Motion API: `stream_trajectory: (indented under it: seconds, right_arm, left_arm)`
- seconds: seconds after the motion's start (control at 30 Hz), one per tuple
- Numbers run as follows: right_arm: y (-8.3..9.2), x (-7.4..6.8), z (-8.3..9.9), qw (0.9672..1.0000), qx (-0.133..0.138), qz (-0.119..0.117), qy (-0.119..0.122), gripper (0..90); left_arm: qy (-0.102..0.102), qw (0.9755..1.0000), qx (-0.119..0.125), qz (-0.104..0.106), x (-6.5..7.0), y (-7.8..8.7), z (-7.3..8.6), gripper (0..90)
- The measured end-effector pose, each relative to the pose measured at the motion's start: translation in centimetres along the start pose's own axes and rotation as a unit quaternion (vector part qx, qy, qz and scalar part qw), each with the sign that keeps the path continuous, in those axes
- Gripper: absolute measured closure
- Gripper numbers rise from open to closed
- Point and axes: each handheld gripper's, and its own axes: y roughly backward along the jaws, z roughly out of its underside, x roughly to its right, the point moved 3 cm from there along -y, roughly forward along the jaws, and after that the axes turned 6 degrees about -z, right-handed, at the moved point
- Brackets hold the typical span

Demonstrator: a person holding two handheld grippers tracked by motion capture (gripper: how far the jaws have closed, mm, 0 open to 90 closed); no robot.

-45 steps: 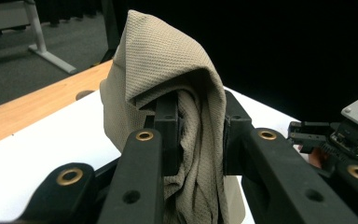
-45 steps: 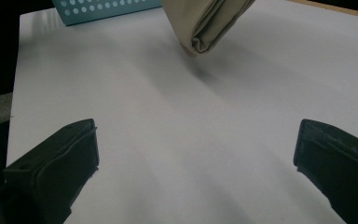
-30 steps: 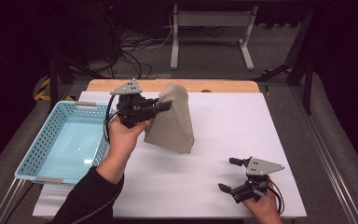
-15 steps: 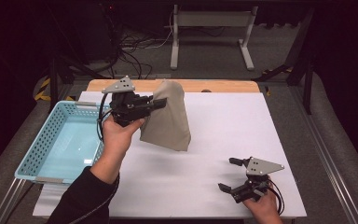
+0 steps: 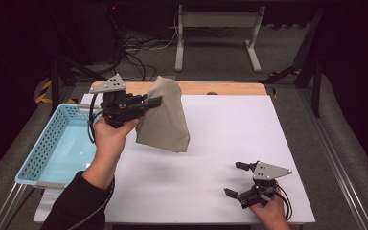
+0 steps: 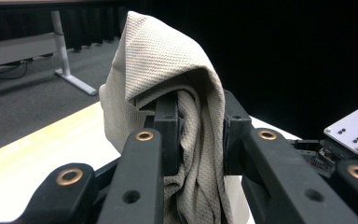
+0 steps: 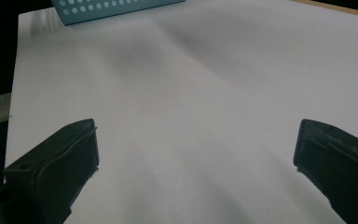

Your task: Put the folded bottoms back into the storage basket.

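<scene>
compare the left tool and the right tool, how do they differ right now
The left tool is shut on the beige cloth, held up beside the blue basket; the right tool is open, holds nothing and sits low over the white table. Both are hand-held with black jaws.

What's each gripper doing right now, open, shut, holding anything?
Left gripper: shut on the beige cloth, holding it up above the table.
Right gripper: open, holding nothing, low over the white table.

Basket at table's 9 o'clock edge; cloth toward 11 o'clock, just right of basket; right gripper at 5 o'clock.
</scene>
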Motion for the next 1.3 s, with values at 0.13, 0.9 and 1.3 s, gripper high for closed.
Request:
stream_trajectory:
  seconds: [0.13, 0.9, 1.3]
  right_arm:
    - [0.0, 0.0, 0.0, 1.0000, -0.001, -0.001, 0.000, 0.6]
    - [-0.1, 0.0, 0.0, 1.0000, -0.002, 0.000, 0.001, 0.6]
    - [-0.1, 0.0, 0.0, 1.0000, -0.003, 0.001, 0.000, 0.6]
  left_arm:
    - [-0.001, 1.0000, 0.004, -0.007, -0.3, 0.9, -0.3, 74.2]
    - [0.002, 0.9986, 0.020, -0.049, -2.6, 6.3, -0.9, 74.2]
    - [0.007, 0.9973, 0.025, -0.069, -3.8, 9.2, -0.7, 74.2]
